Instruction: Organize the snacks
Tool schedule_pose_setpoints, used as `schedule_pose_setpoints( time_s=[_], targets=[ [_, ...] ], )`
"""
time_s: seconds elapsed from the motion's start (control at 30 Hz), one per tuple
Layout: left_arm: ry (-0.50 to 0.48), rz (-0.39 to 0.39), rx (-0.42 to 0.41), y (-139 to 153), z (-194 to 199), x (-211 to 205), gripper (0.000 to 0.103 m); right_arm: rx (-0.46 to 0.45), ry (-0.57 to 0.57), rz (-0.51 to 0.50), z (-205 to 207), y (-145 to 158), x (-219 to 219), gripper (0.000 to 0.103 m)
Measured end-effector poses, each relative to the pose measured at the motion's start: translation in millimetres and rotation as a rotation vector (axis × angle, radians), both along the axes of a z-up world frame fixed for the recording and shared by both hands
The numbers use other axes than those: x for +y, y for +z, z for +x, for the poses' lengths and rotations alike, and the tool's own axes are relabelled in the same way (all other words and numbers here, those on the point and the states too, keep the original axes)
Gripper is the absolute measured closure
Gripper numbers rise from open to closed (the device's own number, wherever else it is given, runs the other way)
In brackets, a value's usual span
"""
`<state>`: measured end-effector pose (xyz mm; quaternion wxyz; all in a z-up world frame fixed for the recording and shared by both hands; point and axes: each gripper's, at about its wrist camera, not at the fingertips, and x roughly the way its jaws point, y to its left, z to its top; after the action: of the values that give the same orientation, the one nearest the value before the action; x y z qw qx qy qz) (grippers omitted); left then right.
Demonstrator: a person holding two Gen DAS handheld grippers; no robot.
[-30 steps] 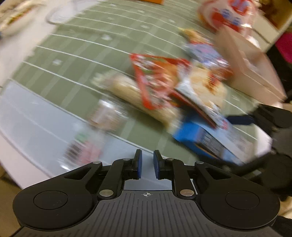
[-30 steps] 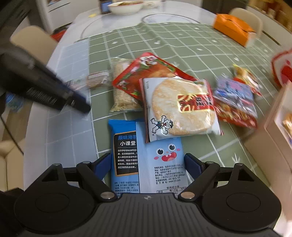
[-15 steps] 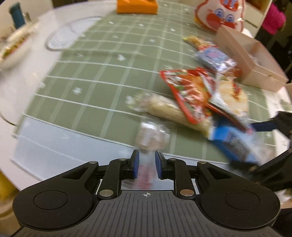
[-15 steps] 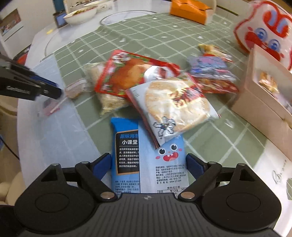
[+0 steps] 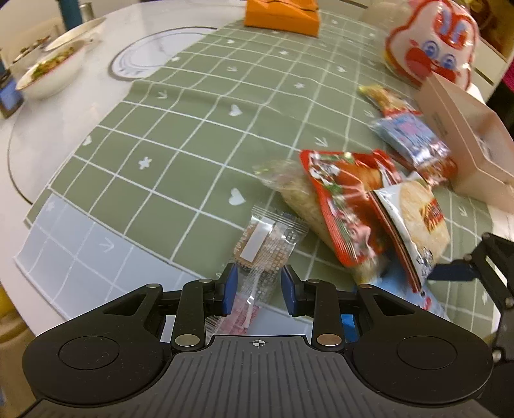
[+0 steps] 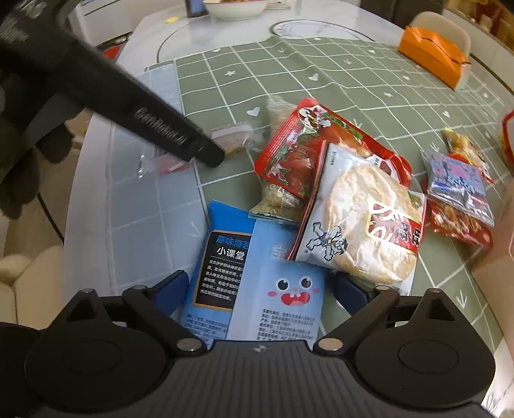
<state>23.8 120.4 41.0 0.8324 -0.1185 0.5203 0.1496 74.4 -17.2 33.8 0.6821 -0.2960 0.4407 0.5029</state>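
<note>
We look steeply down from both wrists, close over the tabletop (image 5: 96, 135), sharing the red snack bag (image 5: 340, 199) (image 6: 305, 144) from opposite sides.

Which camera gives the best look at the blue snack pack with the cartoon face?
The right wrist view: the blue snack pack lies face up between the open jaws, its cartoon face and printed text readable, one corner under the rice cracker bag. The left wrist view shows only a blurred blue sliver beneath the other packets.

Cloth (image 5: 199, 138): green, white grid, hearts.
Box (image 5: 282, 16): orange.
Packet (image 6: 257, 283) between gripper fingers: blue, cartoon face.
</note>
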Motion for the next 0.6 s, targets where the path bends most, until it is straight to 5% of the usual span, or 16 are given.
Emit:
schedule_pose_setpoints(
  time_s=[0.6],
  targets=[
    [0.076, 0.025, 0.005, -0.2, 2.0, 16.0, 0.068, -0.011, -0.028, 0.024, 1.4, -2.2, -7.7, 0.0]
  ],
)
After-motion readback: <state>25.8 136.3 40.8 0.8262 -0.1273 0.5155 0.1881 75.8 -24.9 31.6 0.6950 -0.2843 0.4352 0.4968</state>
